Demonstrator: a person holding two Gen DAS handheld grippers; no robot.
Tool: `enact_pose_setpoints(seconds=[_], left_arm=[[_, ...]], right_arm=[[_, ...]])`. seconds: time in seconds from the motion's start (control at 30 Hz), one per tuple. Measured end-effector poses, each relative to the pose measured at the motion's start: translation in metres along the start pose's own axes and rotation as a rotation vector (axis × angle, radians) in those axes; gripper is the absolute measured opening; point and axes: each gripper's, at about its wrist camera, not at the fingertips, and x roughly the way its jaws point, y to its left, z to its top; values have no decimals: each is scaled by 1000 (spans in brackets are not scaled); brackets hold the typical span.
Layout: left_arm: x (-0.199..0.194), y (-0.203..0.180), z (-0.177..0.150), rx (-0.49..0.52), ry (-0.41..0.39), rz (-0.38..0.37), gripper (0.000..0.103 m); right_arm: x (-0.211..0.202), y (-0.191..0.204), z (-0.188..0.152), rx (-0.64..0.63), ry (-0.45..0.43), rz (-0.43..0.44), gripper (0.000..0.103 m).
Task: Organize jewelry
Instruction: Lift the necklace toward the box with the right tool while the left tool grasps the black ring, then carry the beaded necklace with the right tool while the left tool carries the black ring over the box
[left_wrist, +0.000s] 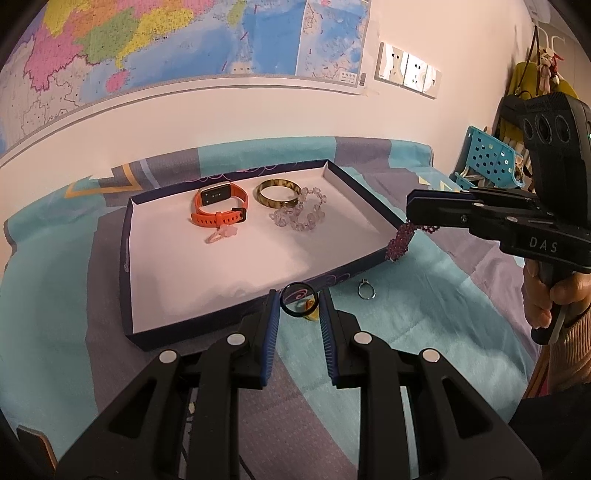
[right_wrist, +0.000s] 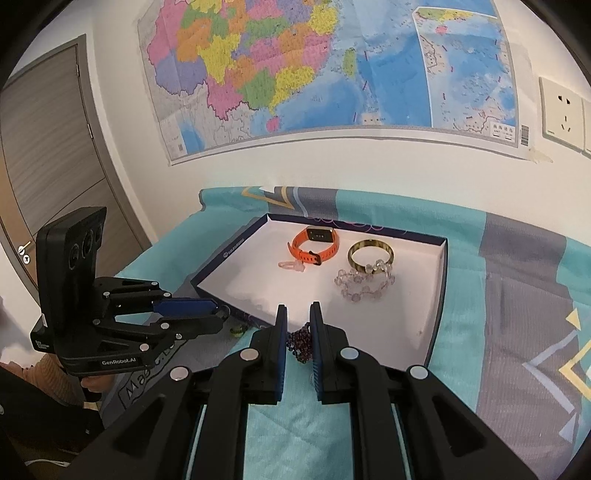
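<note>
The purple beaded bracelet (left_wrist: 399, 242) hangs at right of centre in the left wrist view, just over the tray's right corner, pinched in the right gripper (right_wrist: 299, 325), whose jaws are closed on it. It looks light, limp and loosely strung: it sags from the pads, so a hold on a bunch of beads seems safer than on one strand. At lower centre of the same view, the left gripper (left_wrist: 298, 312) clamps a thin black ring (left_wrist: 298, 299) edge-on between its pads; stiff, small and smooth, it could easily twist out. Both sit just short of the tray (left_wrist: 127, 266). Inside it, toward the upper middle, lie an orange watch (left_wrist: 218, 208), a gold bangle (left_wrist: 279, 194) and a clear bead bracelet (left_wrist: 301, 214). A silver ring (left_wrist: 366, 289) rests on the bedspread (left_wrist: 424, 314) nearby.
</note>
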Motion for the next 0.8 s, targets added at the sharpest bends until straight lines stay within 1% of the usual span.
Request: enact_pose_setpoints(seconds=[0.4,0.8], left_arm=[[7,8,9,-9,1,7,22],[17,16,18,-20,4,20,22]], right_arm=[[14,-7,18,-2,-2,-1,11],[33,-12,29,-5,20,4,11]])
